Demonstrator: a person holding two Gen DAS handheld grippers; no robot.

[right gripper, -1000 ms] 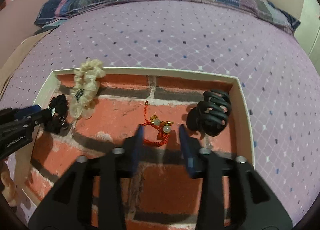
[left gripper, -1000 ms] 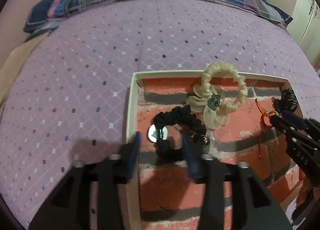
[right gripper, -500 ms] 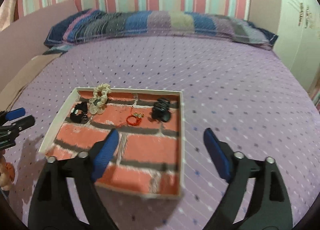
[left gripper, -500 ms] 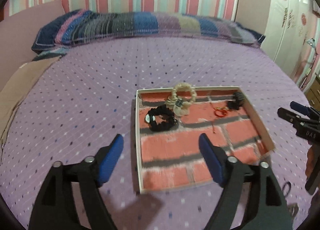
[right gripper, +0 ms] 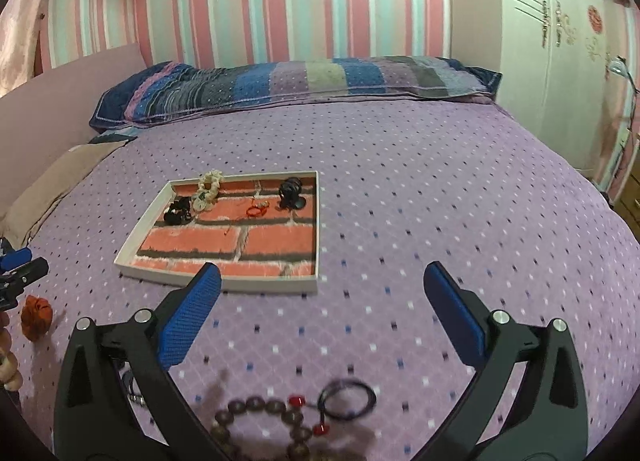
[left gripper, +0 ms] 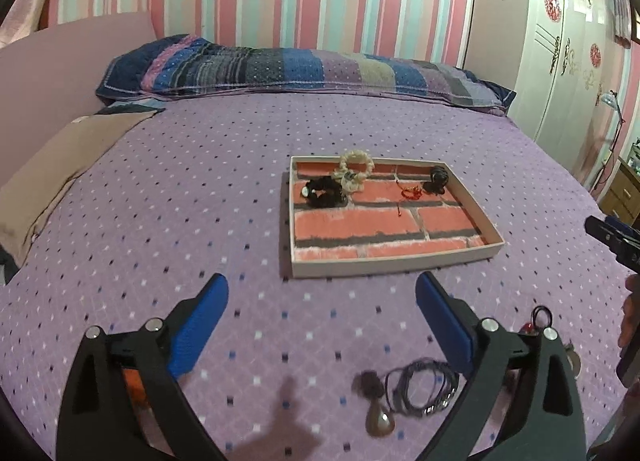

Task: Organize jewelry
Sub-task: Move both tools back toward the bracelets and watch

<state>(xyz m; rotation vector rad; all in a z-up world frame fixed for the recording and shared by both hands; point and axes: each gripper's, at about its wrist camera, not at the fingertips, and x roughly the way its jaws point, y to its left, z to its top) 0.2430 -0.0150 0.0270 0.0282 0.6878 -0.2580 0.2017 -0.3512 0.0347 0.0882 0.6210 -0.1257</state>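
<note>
A shallow white tray (left gripper: 394, 263) with a brick-pattern floor lies on the purple bed; it also shows in the right wrist view (right gripper: 224, 284). In it lie a black scrunchie (left gripper: 325, 192), a cream scrunchie (left gripper: 355, 169), a red cord bracelet (left gripper: 410, 193) and a black claw clip (right gripper: 290, 193). My left gripper (left gripper: 322, 311) is open and empty, near side of the tray. Below it lie a dark cord necklace with a pendant (left gripper: 418, 389). My right gripper (right gripper: 322, 301) is open and empty. A brown bead bracelet (right gripper: 272, 419) with a black loop lies below it.
An orange scrunchie (right gripper: 37, 316) lies on the bed at the left, near the left gripper's tip (right gripper: 20, 267). A striped pillow (left gripper: 296, 71) runs along the bed's far side. A white wardrobe (right gripper: 560, 41) stands at the right.
Both grippers have pulled back and up from the tray and opened wide. The black scrunchie and red bracelet stay in the tray. Loose jewelry on the near bed has come into view.
</note>
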